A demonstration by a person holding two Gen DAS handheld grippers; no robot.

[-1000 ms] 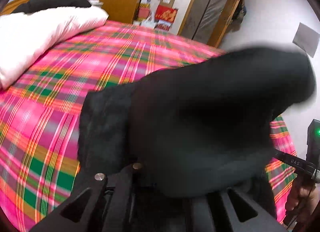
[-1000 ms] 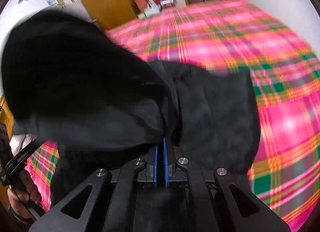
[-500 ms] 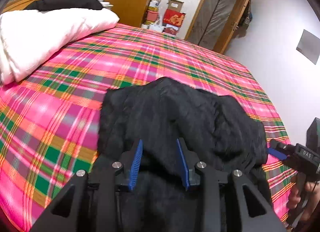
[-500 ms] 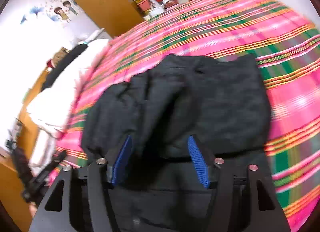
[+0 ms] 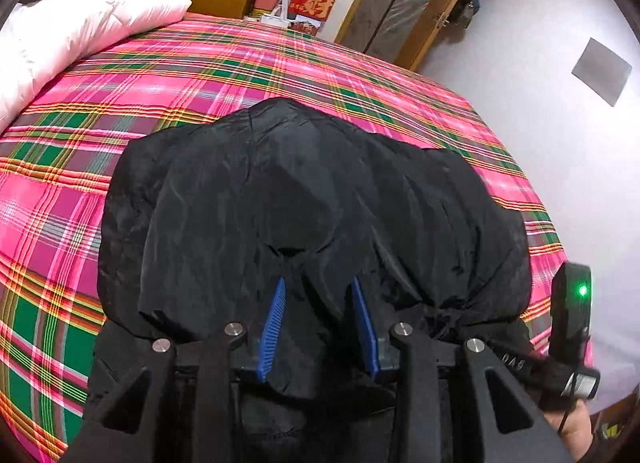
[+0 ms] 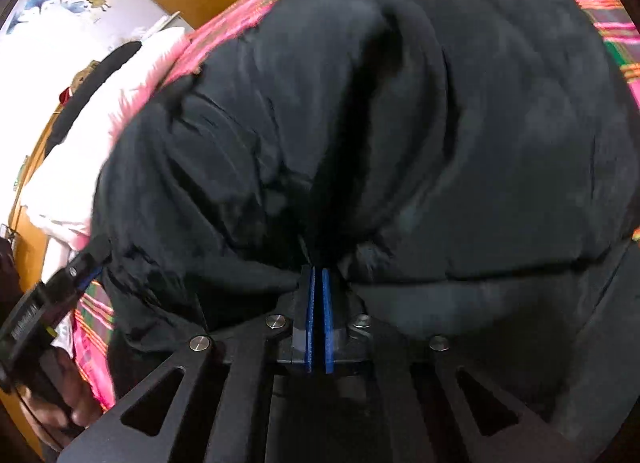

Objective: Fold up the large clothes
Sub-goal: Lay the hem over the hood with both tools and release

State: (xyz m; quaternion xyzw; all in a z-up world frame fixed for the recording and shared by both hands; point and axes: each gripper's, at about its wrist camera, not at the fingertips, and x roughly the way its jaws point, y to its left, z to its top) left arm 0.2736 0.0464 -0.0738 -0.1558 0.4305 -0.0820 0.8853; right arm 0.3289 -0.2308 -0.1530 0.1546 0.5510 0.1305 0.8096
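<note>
Black padded jacket (image 5: 312, 199) lying bunched on the pink plaid bedspread (image 5: 120, 75), near the closer edge of the bed, already doubled over itself into a thick bundle. Probably placed so to bring the next fold over the top.

Left gripper (image 5: 318, 303) set low over the near edge of the jacket, blue pads a narrow way apart, with a fold of black cloth sitting between them; pads not seen pressing on it, so likely a grip not yet made.

Right gripper (image 6: 318, 275) with pads brought together at the near hem; whether a thin bit of cloth is pinched between them cannot be told, because the picture is blurred and the fabric crowds right up to the tips. Likely positioned at the other side of the same hem, to lift both ends evenly.

White duvet (image 5: 80, 23) heaped at the far left of the bed, well apart from the jacket.

Red cardboard box (image 5: 314, 5) on the floor by the wardrobe, flaps open; contents not visible.
</note>
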